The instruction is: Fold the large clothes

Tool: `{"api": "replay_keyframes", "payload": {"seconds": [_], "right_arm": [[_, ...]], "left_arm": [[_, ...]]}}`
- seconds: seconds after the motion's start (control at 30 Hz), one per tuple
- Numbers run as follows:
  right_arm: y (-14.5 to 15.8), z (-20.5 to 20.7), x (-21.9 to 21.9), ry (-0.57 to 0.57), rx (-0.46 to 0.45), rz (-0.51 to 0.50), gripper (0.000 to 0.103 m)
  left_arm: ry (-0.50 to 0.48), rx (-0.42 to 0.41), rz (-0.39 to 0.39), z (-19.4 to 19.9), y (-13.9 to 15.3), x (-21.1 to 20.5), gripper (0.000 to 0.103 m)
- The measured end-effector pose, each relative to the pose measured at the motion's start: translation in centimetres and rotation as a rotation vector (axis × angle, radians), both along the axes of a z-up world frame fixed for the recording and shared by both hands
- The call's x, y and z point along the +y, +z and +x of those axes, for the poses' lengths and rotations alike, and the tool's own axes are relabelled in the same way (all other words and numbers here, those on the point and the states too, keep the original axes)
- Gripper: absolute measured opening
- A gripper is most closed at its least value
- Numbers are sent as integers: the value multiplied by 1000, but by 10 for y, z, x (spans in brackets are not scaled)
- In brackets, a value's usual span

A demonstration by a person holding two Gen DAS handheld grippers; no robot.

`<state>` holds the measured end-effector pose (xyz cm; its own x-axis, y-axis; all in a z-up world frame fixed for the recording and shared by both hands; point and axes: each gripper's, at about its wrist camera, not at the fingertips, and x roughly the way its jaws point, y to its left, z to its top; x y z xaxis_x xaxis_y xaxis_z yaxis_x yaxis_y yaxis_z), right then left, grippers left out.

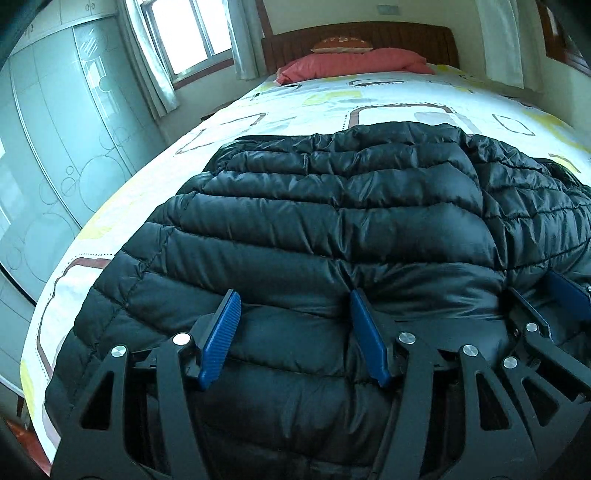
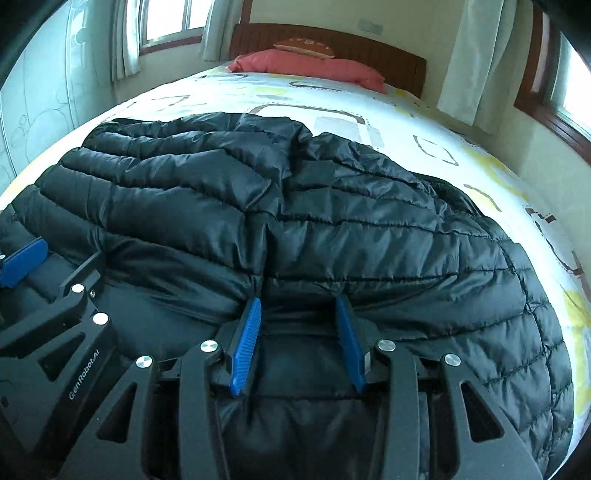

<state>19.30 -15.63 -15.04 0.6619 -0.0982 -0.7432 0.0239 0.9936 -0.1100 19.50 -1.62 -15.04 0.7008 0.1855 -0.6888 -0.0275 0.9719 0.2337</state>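
A black quilted puffer jacket point(image 1: 332, 206) lies spread over the bed, its near edge bunched up under both grippers. My left gripper point(image 1: 294, 295) has a thick puffy roll of that edge between its blue pads point(image 1: 221, 332), and the fabric puckers at the fingertips. My right gripper point(image 2: 298, 300) stands narrower, its pads point(image 2: 245, 343) pinching a fold of the jacket point(image 2: 332, 229) where a seam gathers. The two grippers sit side by side: the right one's blue finger point(image 1: 569, 295) shows at the left view's right edge, and the left one's finger point(image 2: 24, 260) at the right view's left edge.
The bed has a white patterned sheet point(image 1: 295, 107); a red pillow point(image 1: 354, 62) and a brown cushion point(image 1: 341, 45) lie at the wooden headboard point(image 1: 369, 35). A pale wardrobe point(image 1: 55, 147) stands left of the bed. Curtained windows point(image 2: 476, 55) line the far and right walls.
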Motion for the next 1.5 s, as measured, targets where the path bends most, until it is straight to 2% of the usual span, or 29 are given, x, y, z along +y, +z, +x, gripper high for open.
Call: {"api": "replay_keyframes", "payload": {"seconds": [0.27, 0.43, 0.53, 0.57, 0.63, 0.67, 0.7, 0.73, 0.77, 0.87, 0.93, 0.97, 1.0, 1.1, 1.17, 1.3, 1.33, 1.4, 1.43, 1.5], "right_arm": [[0, 0, -2, 0, -17, -4, 42], [-2, -3, 1, 1, -27, -10, 42], [-3, -3, 1, 1, -28, -9, 42], [-3, -3, 2, 1, -30, -10, 42], [-3, -3, 1, 2, -29, -9, 42], [-3, -3, 0, 2, -29, -8, 42], [-3, -3, 1, 1, -30, -6, 42], [-3, -4, 1, 2, -32, -3, 42], [-2, -4, 1, 1, -33, -1, 42], [-1, -5, 0, 1, -34, 0, 42], [-2, -5, -1, 2, -34, 0, 42], [-2, -5, -1, 2, -34, 1, 42], [-2, -5, -1, 2, -35, 1, 42], [-2, -5, 0, 1, -35, -1, 42], [-2, -5, -1, 1, -34, 1, 42], [-2, -5, 0, 1, -35, 1, 42], [-2, -5, 0, 0, -36, 0, 42], [-2, -5, -1, 0, -35, 1, 42], [-2, -5, 0, 1, -36, 2, 42], [-2, -5, -1, 1, -36, 2, 42]], "left_arm": [[-15, 9, -38, -3, 5, 3, 61], [-42, 30, -107, -10, 20, 19, 61], [-4, 19, -156, -13, 37, 43, 62], [15, 9, -182, -14, 43, 54, 65], [80, -20, -256, -13, 56, 83, 70], [107, -35, -301, -11, 60, 98, 77], [133, -61, -383, -10, 63, 118, 87], [162, -78, -473, -9, 63, 139, 91], [189, -69, -524, -7, 60, 152, 93], [285, 70, -704, 8, 28, 202, 93], [312, 142, -803, 12, 5, 222, 93], [308, 186, -898, 15, -10, 232, 93], [298, 198, -951, 14, -17, 236, 94], [224, 179, -1017, 16, -19, 237, 95], [159, 227, -1090, 25, -26, 228, 96], [151, 226, -1064, 33, -31, 220, 97], [150, 218, -1058, 32, -30, 218, 95], [118, 222, -1079, 33, -29, 216, 64], [116, 227, -1126, 31, -33, 216, 60], [128, 212, -1166, 30, -38, 220, 56]]}}
